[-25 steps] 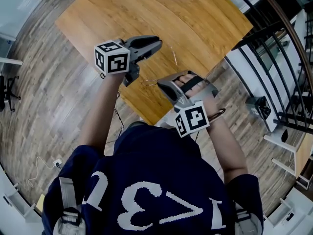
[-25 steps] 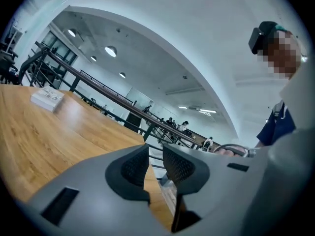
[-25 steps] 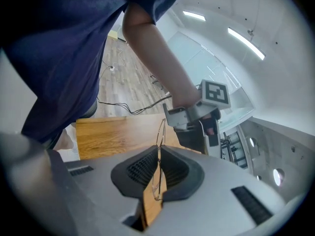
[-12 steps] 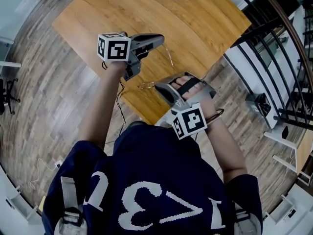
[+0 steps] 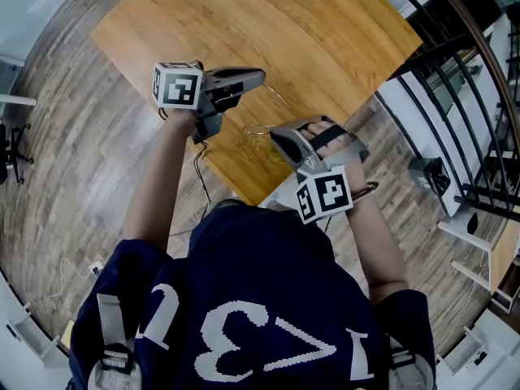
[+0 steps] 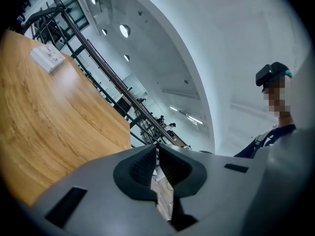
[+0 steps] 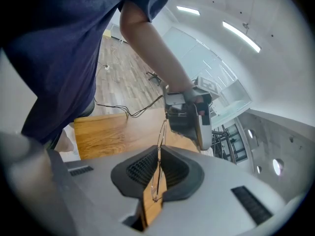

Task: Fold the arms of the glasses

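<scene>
Above the wooden surface, the right gripper pinches the glasses by the frame. The left gripper, jaws just closing, seems to nip one arm. That arm wants swinging inward gently, without twisting.

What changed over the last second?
The jaws of the left gripper have just been closing, apparently onto the tip of one arm of the glasses. The right gripper stayed shut on the glasses, roughly where it was.
</scene>
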{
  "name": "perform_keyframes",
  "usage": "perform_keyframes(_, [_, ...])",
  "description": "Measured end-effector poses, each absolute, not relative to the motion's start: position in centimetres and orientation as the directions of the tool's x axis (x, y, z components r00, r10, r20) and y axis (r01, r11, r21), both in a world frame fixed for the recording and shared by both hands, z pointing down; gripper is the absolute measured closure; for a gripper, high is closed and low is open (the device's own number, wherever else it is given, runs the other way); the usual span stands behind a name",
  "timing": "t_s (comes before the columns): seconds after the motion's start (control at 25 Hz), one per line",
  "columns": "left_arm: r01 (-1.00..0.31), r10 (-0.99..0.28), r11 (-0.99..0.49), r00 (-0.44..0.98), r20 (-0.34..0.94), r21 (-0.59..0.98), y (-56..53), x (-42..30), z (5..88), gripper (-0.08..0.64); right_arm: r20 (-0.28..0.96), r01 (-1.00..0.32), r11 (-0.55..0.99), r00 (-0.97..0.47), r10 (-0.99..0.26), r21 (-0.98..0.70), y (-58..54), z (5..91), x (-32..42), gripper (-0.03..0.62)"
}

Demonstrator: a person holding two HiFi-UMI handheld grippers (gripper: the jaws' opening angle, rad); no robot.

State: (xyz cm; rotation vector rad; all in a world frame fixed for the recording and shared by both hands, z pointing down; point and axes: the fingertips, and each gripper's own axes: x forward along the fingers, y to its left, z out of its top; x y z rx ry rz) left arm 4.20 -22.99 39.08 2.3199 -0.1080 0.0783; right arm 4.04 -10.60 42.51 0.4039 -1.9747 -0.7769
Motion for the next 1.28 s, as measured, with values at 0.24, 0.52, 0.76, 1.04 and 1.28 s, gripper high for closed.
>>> perform_keyframes(0.24, [-0.11,-0.056,-0.659,0.994,0.098,0.744,-20.1,2.3,40.5,0.529,0.651,-0.015,0.753,-0.492,-0.579,0.658,-11.6,42.4,5.3,0.555])
perform_keyframes(0.52, [-0.093,-0.03,-0.596,0.995,0.094,0.798,-16.6,1.7,41.7,0.529,0.662,-0.027,0.769,-0.491,-0.567,0.639,-12.3,42.8,5.5,0.555])
perform_keyframes(0.76, [-0.132,-0.08,-0.626,0.991,0.105,0.769,-16.9,1.1,41.9,0.531,0.67,-0.029,0.786,-0.502,-0.546,0.618,-12.7,43.5,5.0,0.555])
perform_keyframes(1.04, [-0.351,-0.377,-0.716,0.922,0.089,0.604,-20.6,-1.6,41.4,0.537,0.717,-0.042,0.843,-0.504,-0.481,0.536,-15.9,47.1,5.6,0.555])
perform_keyframes(1.28, [-0.553,-0.518,-0.724,0.831,0.205,0.412,-20.8,-2.5,43.4,0.537,0.776,-0.051,0.921,-0.522,-0.354,0.386,-20.3,52.6,6.3,0.555])
